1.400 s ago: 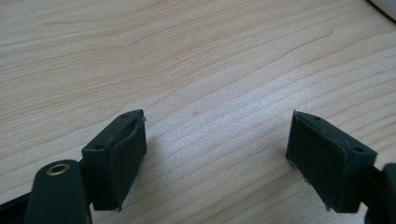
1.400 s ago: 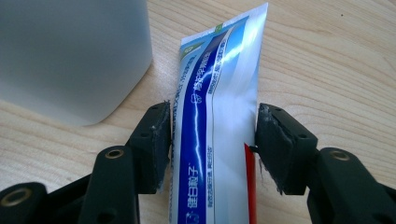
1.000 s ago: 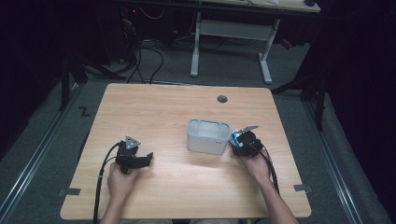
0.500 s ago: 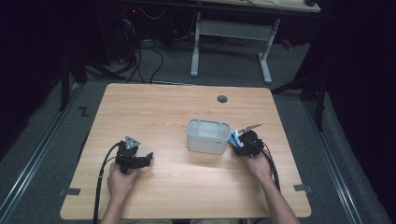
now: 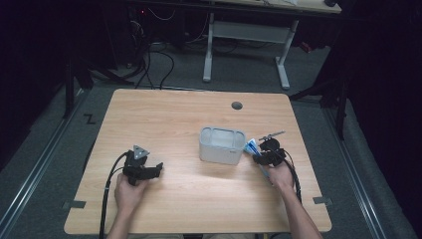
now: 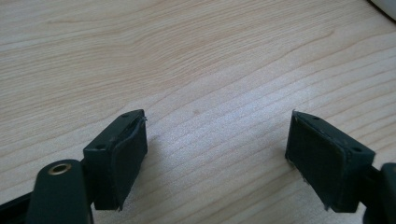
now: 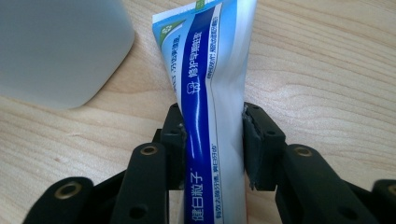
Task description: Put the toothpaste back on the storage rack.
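Observation:
A blue and white toothpaste tube (image 7: 205, 93) is pinched between the jaws of my right gripper (image 7: 212, 140), its flat end pointing away over the wood. From above, the tube (image 5: 250, 146) pokes out of the right gripper (image 5: 263, 155) just right of a pale grey plastic bin (image 5: 222, 145) near the table's middle. A corner of the bin (image 7: 56, 46) fills the upper left of the right gripper view. My left gripper (image 5: 154, 169) rests at the front left of the table, jaws wide apart; in the left gripper view (image 6: 215, 154) only bare wood lies between them.
The wooden table (image 5: 164, 119) has a round cable hole (image 5: 237, 105) at the back right. A thin dark item (image 5: 272, 134) lies just behind the right gripper. A white desk frame (image 5: 249, 35) stands on the floor beyond the table.
The right gripper with the tube has shifted slightly toward the front and lower, beside the bin. The left gripper has stayed put.

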The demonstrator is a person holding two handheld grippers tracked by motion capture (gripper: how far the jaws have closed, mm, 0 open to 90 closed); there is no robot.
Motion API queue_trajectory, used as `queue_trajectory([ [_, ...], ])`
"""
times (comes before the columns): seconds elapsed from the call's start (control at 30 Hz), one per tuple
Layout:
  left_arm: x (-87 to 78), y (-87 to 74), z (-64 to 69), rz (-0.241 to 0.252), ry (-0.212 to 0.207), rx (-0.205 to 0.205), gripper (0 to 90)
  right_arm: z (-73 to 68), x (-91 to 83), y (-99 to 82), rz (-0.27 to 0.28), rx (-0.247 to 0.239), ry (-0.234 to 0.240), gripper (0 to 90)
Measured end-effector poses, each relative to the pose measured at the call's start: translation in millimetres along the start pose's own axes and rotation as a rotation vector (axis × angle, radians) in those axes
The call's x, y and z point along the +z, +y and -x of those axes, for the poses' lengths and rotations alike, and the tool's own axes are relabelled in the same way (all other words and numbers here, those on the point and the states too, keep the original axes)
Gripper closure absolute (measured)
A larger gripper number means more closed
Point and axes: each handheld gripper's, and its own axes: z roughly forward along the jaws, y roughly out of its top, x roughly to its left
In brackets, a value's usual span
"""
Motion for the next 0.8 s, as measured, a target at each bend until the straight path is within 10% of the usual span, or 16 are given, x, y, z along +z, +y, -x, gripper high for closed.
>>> queue_trajectory([
  [0.37, 0.0, 0.1, -0.2, 0.0, 0.0, 0.0, 20.9, 3.5, -7.8, -2.5, -0.016, -0.007, 0.017, 69.6],
  [0.8, 0.1, 0.1, -0.2, 0.0, 0.0, 0.0, 21.0, 7.8, -42.0, -8.8, 0.084, 0.006, 0.071, 70.1],
])
